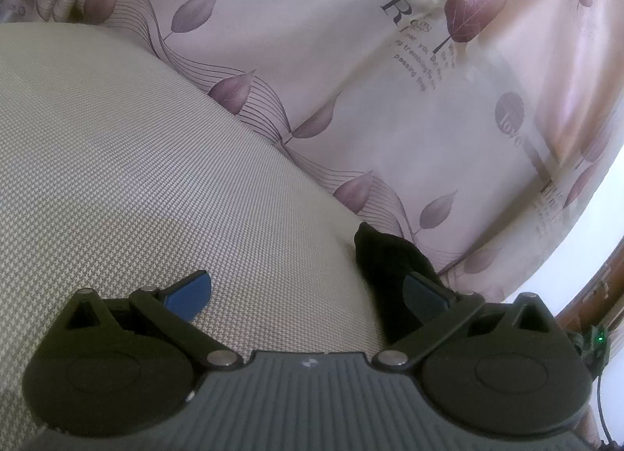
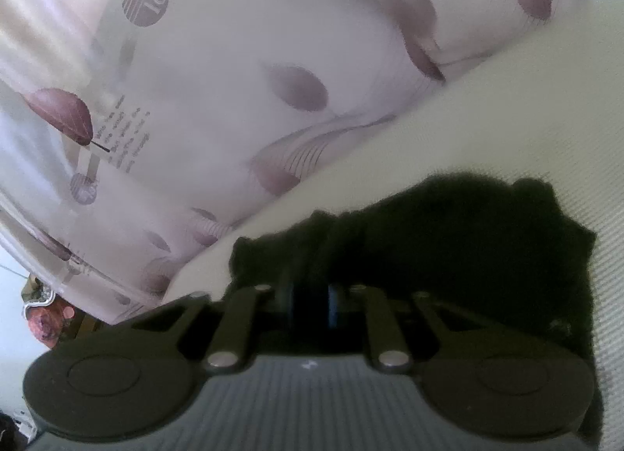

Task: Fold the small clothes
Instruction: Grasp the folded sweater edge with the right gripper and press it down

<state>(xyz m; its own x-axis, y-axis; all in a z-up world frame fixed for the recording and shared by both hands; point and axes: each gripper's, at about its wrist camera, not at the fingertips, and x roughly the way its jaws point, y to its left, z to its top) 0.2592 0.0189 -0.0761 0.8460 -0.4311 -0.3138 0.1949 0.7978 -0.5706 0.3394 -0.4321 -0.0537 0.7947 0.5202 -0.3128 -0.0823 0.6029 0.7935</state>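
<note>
A small black garment lies bunched on a beige woven cushion near its edge. My right gripper is shut on a fold of the black garment, its blue pads almost together with dark cloth between them. In the left wrist view my left gripper is open wide over the beige cushion, its blue pads far apart. A corner of the black garment lies beside the right finger, touching or just behind it. Nothing is between the left pads.
A pale curtain with purple leaves and printed words hangs just beyond the cushion's edge in both views. A wooden frame and a white wall show at the far right of the left wrist view.
</note>
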